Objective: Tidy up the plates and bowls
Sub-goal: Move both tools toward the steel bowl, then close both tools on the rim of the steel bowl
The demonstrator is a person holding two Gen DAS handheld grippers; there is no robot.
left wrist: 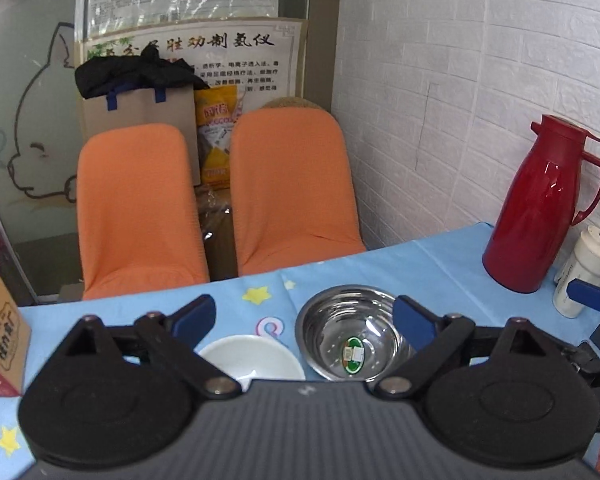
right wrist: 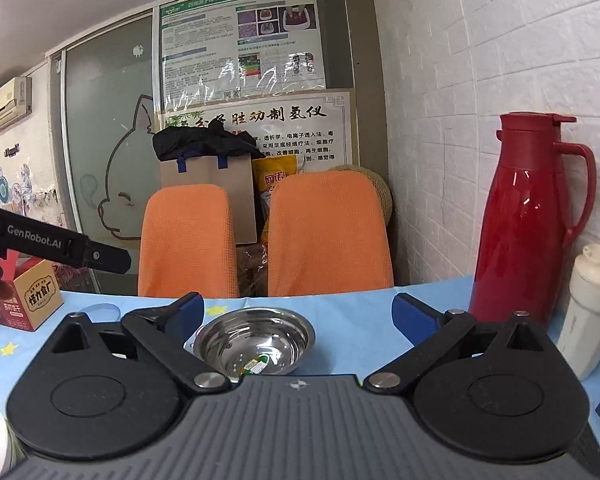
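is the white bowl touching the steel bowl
Cannot tell. In the left wrist view the white bowl sits close beside the steel bowl, but no clear gap or contact shows between their rims.

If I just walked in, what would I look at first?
Probably the tall red jug standing on the right by the white brick wall. Then the two orange chairs behind the blue table, and the shiny metal bowl sitting beside a white bowl.

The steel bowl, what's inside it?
The steel bowl holds only a green and white sticker on its bottom, plus some specks. Its near edge is hidden behind the gripper body in both views.
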